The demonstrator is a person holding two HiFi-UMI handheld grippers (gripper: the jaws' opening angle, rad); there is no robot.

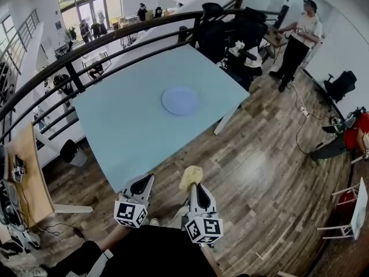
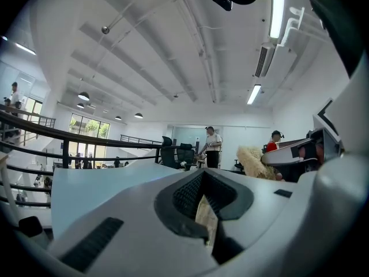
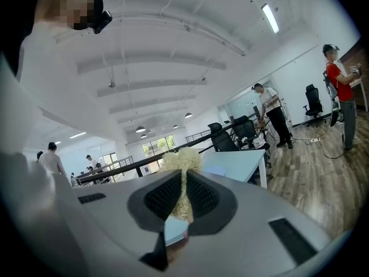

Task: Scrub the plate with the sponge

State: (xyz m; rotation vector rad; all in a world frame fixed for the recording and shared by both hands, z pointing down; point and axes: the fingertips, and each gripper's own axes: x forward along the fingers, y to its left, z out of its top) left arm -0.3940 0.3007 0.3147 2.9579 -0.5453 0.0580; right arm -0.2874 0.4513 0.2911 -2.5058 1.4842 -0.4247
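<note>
A round pale blue plate (image 1: 180,100) lies flat near the middle of the light blue table (image 1: 127,131). Both grippers hang short of the table's near edge, over the wooden floor. My right gripper (image 1: 193,184) is shut on a straw-coloured fibrous sponge (image 1: 191,176), whose tuft sticks out past the fingertips. In the right gripper view the sponge (image 3: 180,161) is pinched between the jaws, with the table (image 3: 242,160) beyond it. My left gripper (image 1: 140,184) is shut with nothing in it. The left gripper view shows the sponge (image 2: 253,161) off to its right.
A dark railing (image 1: 115,36) curves along the table's far and left sides. Black office chairs (image 1: 230,30) stand at the far right corner, with a person (image 1: 297,39) beyond them. A wooden desk (image 1: 26,172) sits at the left. Wood floor (image 1: 271,172) spreads right.
</note>
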